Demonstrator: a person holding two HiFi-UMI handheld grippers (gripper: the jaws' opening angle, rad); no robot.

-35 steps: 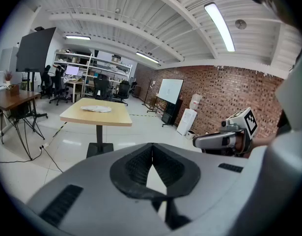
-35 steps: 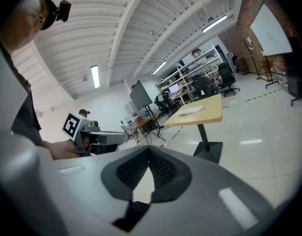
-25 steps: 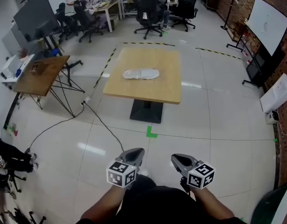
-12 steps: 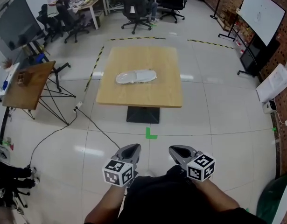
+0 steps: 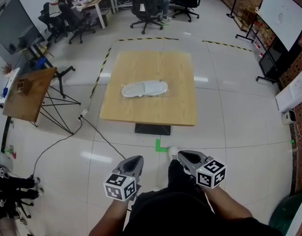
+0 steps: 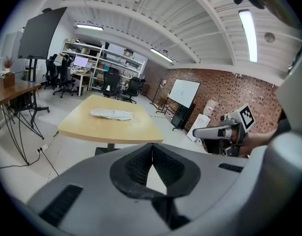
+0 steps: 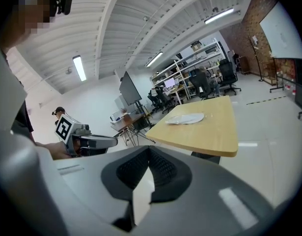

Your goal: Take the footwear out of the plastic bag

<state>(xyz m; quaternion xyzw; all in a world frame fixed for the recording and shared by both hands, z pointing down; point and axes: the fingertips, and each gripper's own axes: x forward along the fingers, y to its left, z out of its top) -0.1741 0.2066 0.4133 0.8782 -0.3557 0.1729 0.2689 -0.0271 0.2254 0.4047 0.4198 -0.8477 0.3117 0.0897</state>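
Jaws pressed fully together, nothing between their ribbed black pads, the left gripper (image 6: 151,147) and the right gripper (image 7: 148,152) are held side by side in front of the person, well short of a square table (image 5: 155,113) with a light wood-grain top. Both grippers are smooth grey moulded plastic. Each carries a cube (image 5: 120,187) printed with black-and-white square markers.

The footwear (image 5: 150,88), pale, flat and long, lies inside a clear, wrinkled plastic bag (image 5: 127,91) near the middle of the tabletop, well apart from both grippers.

The table stands on a dark pedestal base (image 5: 152,129). Near that base, a green L-shaped tape mark (image 5: 160,145) is stuck to the glossy pale tiled floor (image 5: 239,132), with the person's white shoe (image 5: 173,153) just beside it. Yellow-and-black striped tape (image 5: 104,70) runs along the floor on the table's left and far sides, and a black cable (image 5: 99,130) trails across the tiles. A smaller wooden table (image 5: 28,95) on thin black legs stands at left. A whiteboard (image 5: 283,14) fronts a red-brick wall (image 5: 300,63) at right, and black office chairs (image 5: 145,6) stand beyond.
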